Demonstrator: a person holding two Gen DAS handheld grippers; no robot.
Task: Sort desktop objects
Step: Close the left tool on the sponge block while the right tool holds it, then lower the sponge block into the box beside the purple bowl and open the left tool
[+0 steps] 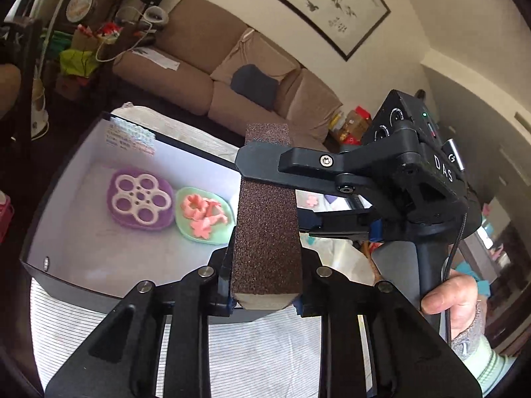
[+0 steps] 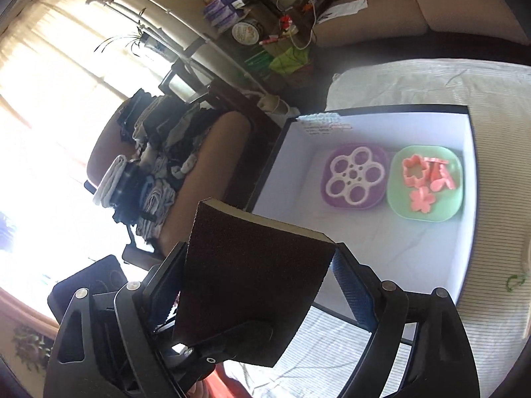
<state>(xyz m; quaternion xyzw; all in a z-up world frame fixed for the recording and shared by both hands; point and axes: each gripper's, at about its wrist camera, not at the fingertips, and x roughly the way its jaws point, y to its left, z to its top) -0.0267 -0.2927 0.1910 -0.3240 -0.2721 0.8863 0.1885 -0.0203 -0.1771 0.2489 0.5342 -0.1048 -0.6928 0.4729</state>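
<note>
A brown sanding block (image 1: 265, 219) is clamped in the left gripper (image 1: 265, 298) above a white-lined box (image 1: 66, 199); the right gripper (image 1: 265, 165) stands open around it at 12 o'clock. Inside, at 10 o'clock, a purple dish (image 1: 140, 199) holds a white flower-shaped ring, a green dish (image 1: 202, 214) pink cutters.

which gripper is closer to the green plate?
Hard to call. Both the left gripper and right gripper meet at the brown sanding block, above the box's near edge, short of the green plate.
</note>
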